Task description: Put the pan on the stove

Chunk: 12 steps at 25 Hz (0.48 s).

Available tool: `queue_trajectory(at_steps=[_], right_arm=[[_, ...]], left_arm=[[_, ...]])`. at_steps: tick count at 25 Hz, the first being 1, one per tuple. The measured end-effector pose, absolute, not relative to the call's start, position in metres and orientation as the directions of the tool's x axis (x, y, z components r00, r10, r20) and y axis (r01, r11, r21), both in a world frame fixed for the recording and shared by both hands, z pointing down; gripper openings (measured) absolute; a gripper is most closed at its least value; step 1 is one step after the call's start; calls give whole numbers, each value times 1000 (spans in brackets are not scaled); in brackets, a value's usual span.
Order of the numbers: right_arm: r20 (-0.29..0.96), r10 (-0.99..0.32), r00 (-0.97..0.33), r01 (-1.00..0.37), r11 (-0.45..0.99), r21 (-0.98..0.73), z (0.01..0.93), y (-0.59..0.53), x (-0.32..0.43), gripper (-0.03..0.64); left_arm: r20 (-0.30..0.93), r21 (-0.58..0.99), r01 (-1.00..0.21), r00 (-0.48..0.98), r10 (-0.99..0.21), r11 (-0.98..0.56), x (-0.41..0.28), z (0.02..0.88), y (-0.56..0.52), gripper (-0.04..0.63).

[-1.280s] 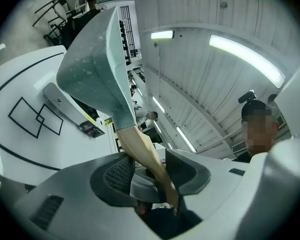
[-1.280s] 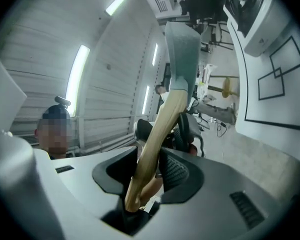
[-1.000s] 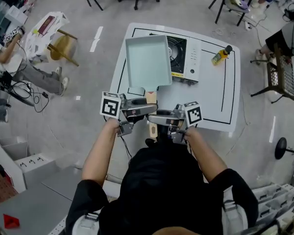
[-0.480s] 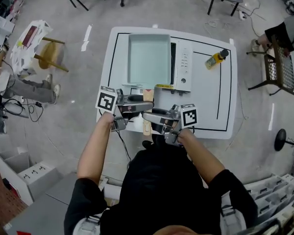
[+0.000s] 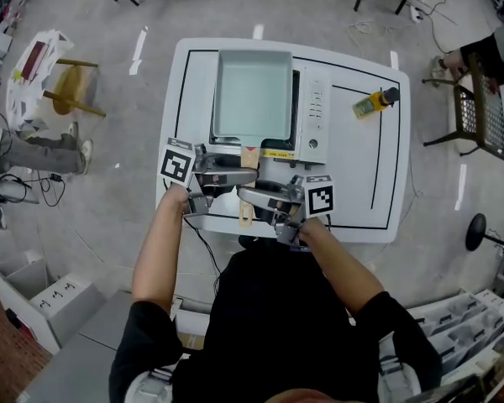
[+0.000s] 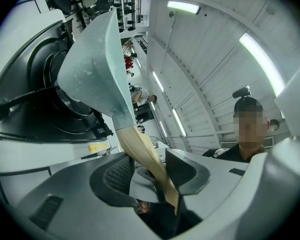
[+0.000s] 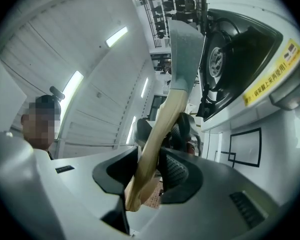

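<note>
We have the pan [image 5: 252, 95] over the stove [image 5: 317, 116] on the white counter [image 5: 361, 183], its square body covering the burner side and its handle [image 5: 249, 159] pointing back toward us. Both tools are clenched on that wooden handle: the left tool [image 5: 235, 177] nearer the pan, the right tool [image 5: 252, 196] nearer the handle's end. Each gripper view shows the pads pressed against the wood from either side.

Whether the pan's base already sits on the burner supports we cannot quite tell. From the left gripper view it seems to hang a little above them.

To finish well, we would keep both grips firm and the handle level, so the heavy end does not dip. We would centre the base over the burner ring and lower it until it rests flat on every support — only then loosen the tools, one after the other.

As for writing, a yellow label [image 7: 270, 71] on the stove's front edge carries dark print, too warped to read. The cubes on the tools bear square black-and-white markers — no brand name shows.
</note>
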State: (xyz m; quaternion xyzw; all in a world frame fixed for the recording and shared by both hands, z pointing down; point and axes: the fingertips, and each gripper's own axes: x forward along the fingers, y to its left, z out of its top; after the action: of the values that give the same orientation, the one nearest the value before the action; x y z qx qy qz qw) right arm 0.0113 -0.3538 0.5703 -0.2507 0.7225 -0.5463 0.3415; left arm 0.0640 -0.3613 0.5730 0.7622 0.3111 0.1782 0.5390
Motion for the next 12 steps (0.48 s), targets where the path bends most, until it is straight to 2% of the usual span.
queue_trajectory(at_steps=[12], right_arm=[[-222,-750,-623,24,266,-964,586,-356,13,143]], left_arm=[[-57,935,277,736,674,-223,65,589,-363,201]])
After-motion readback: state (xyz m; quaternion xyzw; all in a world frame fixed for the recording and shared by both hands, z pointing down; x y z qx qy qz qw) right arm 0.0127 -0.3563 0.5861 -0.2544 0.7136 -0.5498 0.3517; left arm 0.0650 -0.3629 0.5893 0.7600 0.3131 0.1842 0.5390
